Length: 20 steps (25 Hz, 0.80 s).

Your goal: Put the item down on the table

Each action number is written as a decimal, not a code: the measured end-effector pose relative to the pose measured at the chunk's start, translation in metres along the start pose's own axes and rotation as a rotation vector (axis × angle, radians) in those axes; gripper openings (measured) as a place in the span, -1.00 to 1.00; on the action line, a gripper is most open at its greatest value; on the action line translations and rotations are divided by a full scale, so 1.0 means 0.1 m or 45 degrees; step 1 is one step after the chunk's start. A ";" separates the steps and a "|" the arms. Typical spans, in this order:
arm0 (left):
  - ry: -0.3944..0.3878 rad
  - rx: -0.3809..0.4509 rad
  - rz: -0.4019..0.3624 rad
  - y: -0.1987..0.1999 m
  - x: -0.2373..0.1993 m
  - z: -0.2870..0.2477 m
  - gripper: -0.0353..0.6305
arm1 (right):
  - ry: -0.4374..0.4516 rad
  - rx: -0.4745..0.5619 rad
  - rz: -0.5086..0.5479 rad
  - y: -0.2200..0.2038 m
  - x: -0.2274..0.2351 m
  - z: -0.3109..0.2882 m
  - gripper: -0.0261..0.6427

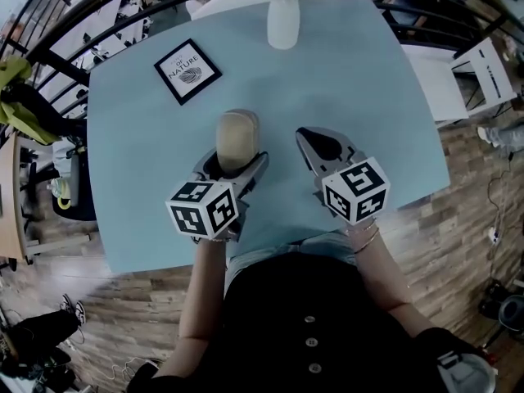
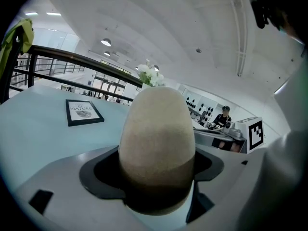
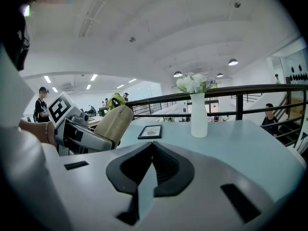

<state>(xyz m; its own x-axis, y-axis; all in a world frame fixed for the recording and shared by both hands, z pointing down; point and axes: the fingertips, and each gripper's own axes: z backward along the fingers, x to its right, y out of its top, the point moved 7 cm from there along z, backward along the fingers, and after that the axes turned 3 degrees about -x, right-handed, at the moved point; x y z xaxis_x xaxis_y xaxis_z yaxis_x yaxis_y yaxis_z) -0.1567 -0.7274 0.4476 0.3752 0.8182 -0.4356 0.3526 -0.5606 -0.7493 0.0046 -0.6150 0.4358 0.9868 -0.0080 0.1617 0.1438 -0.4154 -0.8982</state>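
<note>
A beige egg-shaped item (image 1: 237,136), pale at the top and darker lower down, is clamped in my left gripper (image 1: 237,167) over the near middle of the light blue table (image 1: 377,113). In the left gripper view the item (image 2: 157,143) fills the gap between the jaws. The right gripper view shows it (image 3: 113,123) leaning, held off the tabletop by my left gripper (image 3: 83,134). My right gripper (image 1: 311,140) hovers just right of it, shut and empty; its jaws (image 3: 152,148) meet at their tips.
A white vase (image 1: 283,19) with flowers stands at the table's far edge. A black-framed sign (image 1: 187,70) lies at the far left. A dark railing (image 3: 231,90) runs behind the table. Wooden floor surrounds it, with a white stand (image 1: 483,76) at right.
</note>
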 end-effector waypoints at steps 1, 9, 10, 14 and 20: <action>-0.003 -0.004 -0.002 0.00 -0.02 -0.01 0.35 | -0.001 -0.009 -0.001 -0.02 0.00 -0.01 -0.91; 0.007 -0.030 -0.004 -0.03 -0.07 -0.08 0.35 | -0.002 -0.047 -0.007 -0.09 0.06 -0.03 -0.91; 0.009 -0.038 0.000 -0.04 -0.07 -0.10 0.35 | 0.001 -0.048 -0.007 -0.08 0.08 -0.03 -0.91; 0.024 -0.066 0.013 -0.08 -0.09 -0.13 0.35 | 0.026 -0.065 -0.007 -0.08 0.12 -0.08 -0.91; 0.094 -0.124 -0.092 -0.03 -0.08 -0.20 0.35 | 0.073 -0.089 -0.001 -0.06 0.17 -0.14 -0.91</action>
<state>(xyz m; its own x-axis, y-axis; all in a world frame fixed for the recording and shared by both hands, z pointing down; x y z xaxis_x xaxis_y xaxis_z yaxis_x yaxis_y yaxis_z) -0.1441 -0.7347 0.4636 0.4069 0.8471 -0.3418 0.4612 -0.5135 -0.7236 0.0199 -0.6249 0.4498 0.9805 -0.0587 0.1874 0.1373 -0.4777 -0.8677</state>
